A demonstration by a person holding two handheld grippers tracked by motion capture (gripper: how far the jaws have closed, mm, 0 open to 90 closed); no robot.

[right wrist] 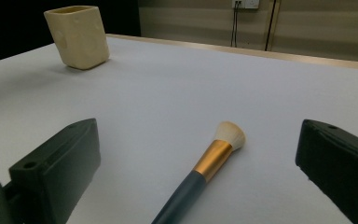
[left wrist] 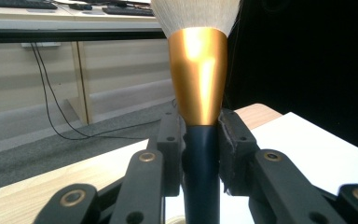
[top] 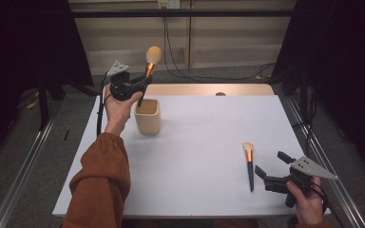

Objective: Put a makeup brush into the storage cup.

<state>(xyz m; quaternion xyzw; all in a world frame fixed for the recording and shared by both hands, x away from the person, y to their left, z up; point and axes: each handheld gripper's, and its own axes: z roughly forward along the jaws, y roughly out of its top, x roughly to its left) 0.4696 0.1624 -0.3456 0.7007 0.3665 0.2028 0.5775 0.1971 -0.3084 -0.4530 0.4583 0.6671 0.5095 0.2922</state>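
Nearest the person, at the table's front right, the right gripper [top: 269, 176] rests low with its jaws spread wide and nothing between them. Just ahead of it a small makeup brush [top: 249, 163] lies flat on the white table [top: 209, 142], dark handle toward the gripper, pale bristles pointing away. Farther back on the left, an orange-sleeved arm [top: 102, 185] reaches forward. Its left gripper [top: 142, 85] is clamped on the dark handle of a large makeup brush [top: 151, 61], held upright with the gold collar and cream bristles on top. The handle's lower end hangs over the open mouth of a cream square cup [top: 148, 116] standing on the table just beside the hand.
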